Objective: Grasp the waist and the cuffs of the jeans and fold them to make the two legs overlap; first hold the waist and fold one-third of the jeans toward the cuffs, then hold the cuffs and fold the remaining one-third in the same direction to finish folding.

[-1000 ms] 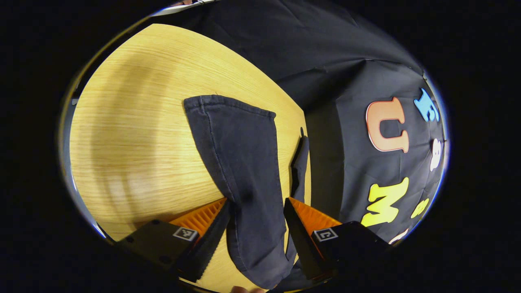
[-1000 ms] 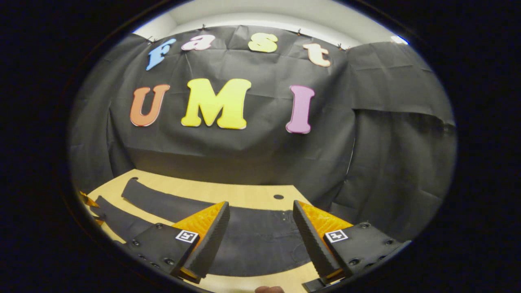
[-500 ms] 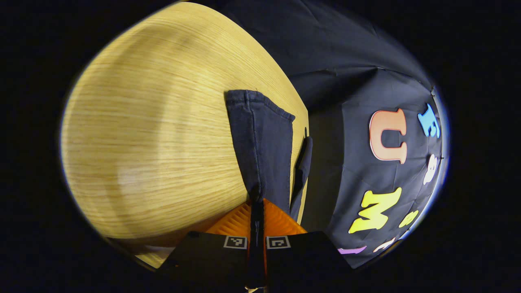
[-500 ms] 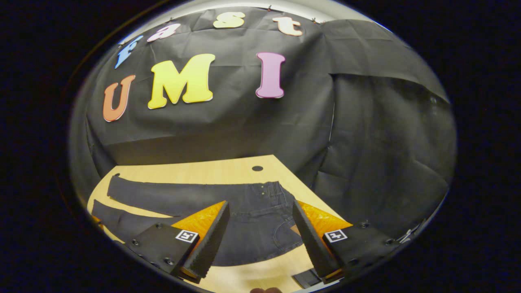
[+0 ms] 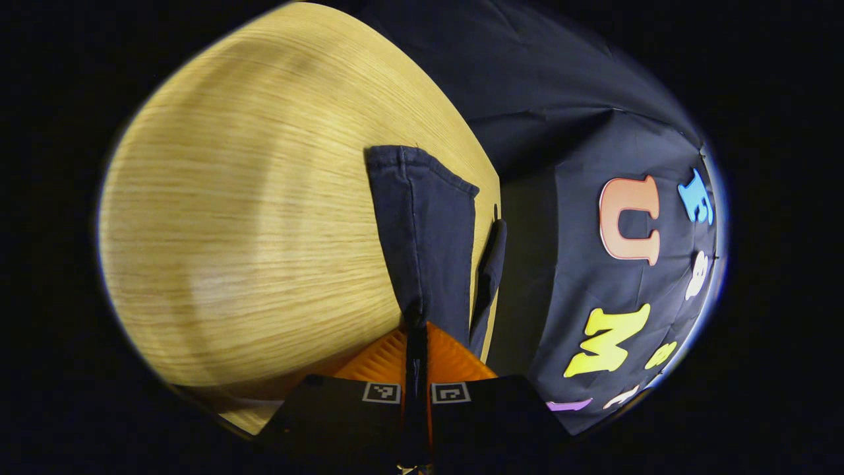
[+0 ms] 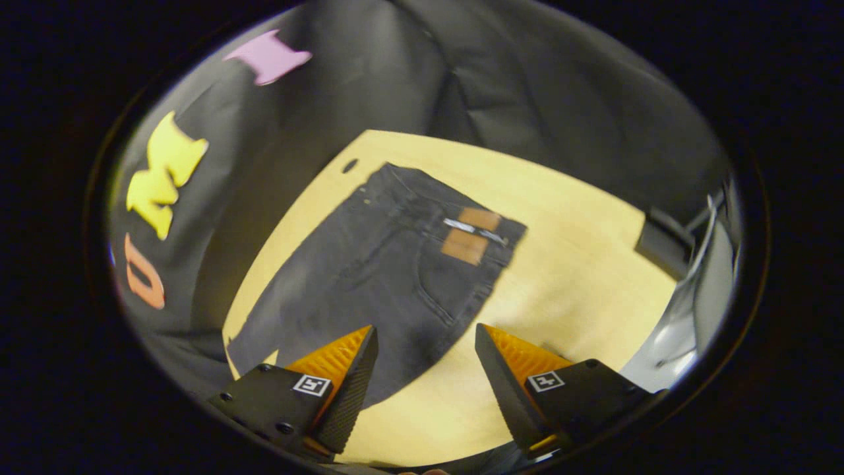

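Jeans (image 6: 389, 277) dark, spread flat on the wooden table (image 6: 567, 264), waist end toward the far part of the right gripper view, a tan patch (image 6: 471, 236) at the waistband. In the left gripper view one leg (image 5: 425, 244) runs up the table from the fingers, its hemmed cuff (image 5: 422, 165) at the far end, lying near the table's right edge; a second strip of denim (image 5: 491, 264) sits right at that edge. Left gripper (image 5: 415, 336) closed tight, both fingers pinching the near end of that leg, no gap between them. Right gripper (image 6: 422, 382) wide open, holding nothing, hanging above the table over the jeans' near edge; cannot tell if it touches the cloth. Dark box (image 6: 659, 241) at the table's far right.
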`<action>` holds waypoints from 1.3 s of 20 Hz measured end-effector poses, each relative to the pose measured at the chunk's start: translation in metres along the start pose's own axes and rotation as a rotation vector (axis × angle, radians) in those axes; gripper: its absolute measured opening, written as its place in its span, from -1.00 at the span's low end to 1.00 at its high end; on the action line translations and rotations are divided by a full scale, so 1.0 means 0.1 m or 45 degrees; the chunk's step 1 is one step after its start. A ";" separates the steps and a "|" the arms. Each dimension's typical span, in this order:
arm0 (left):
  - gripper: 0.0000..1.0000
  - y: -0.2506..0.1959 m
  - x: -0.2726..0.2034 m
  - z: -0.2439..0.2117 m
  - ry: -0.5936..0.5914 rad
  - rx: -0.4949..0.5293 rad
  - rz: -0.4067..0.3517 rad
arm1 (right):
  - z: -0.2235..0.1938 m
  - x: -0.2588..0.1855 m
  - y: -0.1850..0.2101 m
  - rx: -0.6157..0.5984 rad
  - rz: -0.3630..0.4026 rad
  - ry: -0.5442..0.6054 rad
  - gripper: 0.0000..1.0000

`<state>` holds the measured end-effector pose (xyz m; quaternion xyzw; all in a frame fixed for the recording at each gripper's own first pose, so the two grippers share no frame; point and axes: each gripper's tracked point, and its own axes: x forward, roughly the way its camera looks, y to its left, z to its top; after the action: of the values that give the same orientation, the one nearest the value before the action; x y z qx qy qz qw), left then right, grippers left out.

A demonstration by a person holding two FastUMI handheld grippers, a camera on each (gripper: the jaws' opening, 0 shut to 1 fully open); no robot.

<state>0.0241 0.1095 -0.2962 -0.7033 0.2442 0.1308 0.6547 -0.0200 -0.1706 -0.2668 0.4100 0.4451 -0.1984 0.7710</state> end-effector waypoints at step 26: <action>-0.94 -0.69 0.05 0.05 -0.009 0.017 -0.068 | 0.43 -0.04 0.30 0.150 0.166 -0.089 -0.99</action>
<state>0.0646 0.1155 -0.2402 -0.7048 0.2240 0.1141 0.6633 0.0211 -0.1882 -0.2380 0.4756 0.3776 -0.1878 0.7720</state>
